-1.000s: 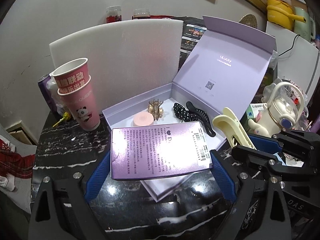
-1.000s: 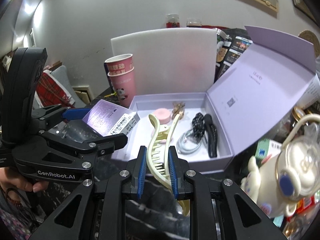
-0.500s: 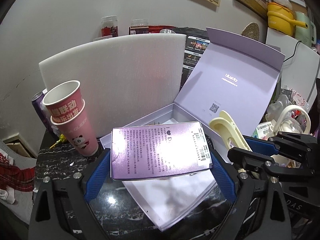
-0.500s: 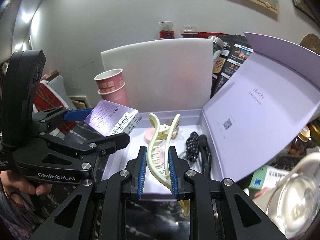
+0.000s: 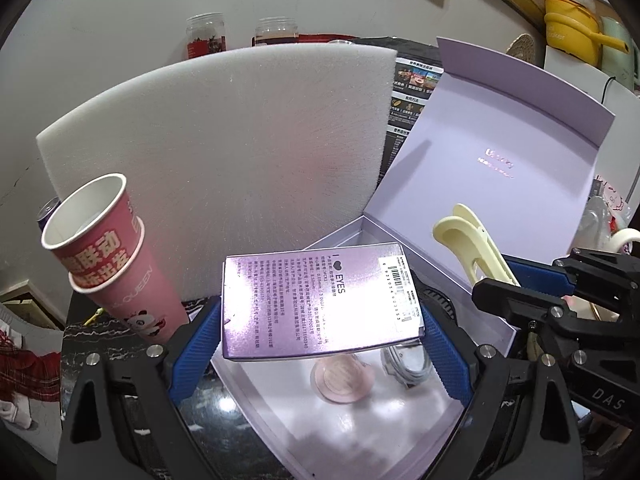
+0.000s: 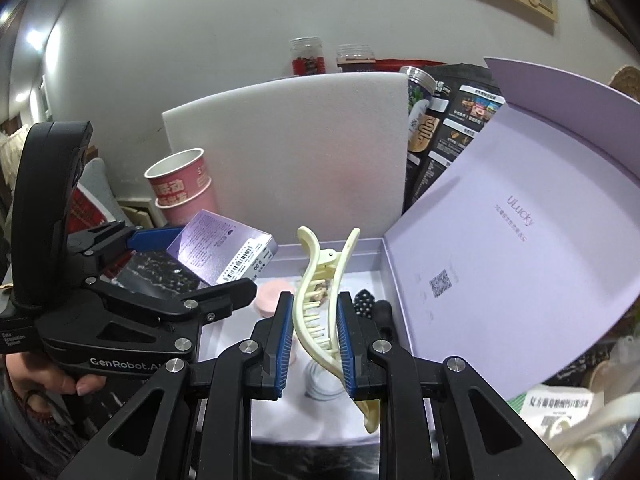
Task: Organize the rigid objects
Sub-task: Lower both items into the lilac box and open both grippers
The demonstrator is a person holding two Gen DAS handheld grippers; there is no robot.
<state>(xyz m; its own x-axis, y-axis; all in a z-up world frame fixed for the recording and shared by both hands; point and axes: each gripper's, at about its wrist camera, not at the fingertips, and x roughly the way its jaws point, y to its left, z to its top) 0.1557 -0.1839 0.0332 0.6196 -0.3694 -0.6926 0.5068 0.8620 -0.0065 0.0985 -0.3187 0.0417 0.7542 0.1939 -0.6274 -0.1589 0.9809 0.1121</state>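
Observation:
My left gripper [image 5: 320,320] is shut on a shiny purple carton [image 5: 316,300] and holds it over the near left part of the open lilac gift box [image 5: 472,280]. My right gripper [image 6: 316,320] is shut on a cream hair claw [image 6: 320,300], held above the box [image 6: 400,288]; the claw also shows in the left wrist view [image 5: 476,248]. In the box lie a pink round compact [image 5: 342,376], a coiled grey cable [image 5: 408,364], a black dotted scrunchie [image 6: 364,302] and a black clip [image 6: 386,316]. The carton also shows in the right wrist view [image 6: 224,248].
Stacked pink paper cups [image 5: 108,256] stand left of the box. A white foam board [image 5: 224,152] stands behind it. The box lid [image 5: 504,160] stands open at the right. Jars [image 5: 206,34] and dark packets [image 6: 456,120] are at the back. Clutter lies at the right [image 6: 560,404].
Both grippers have moved forward and lower toward the box with their objects held. The carton now hides most of the box's contents in the left wrist view.

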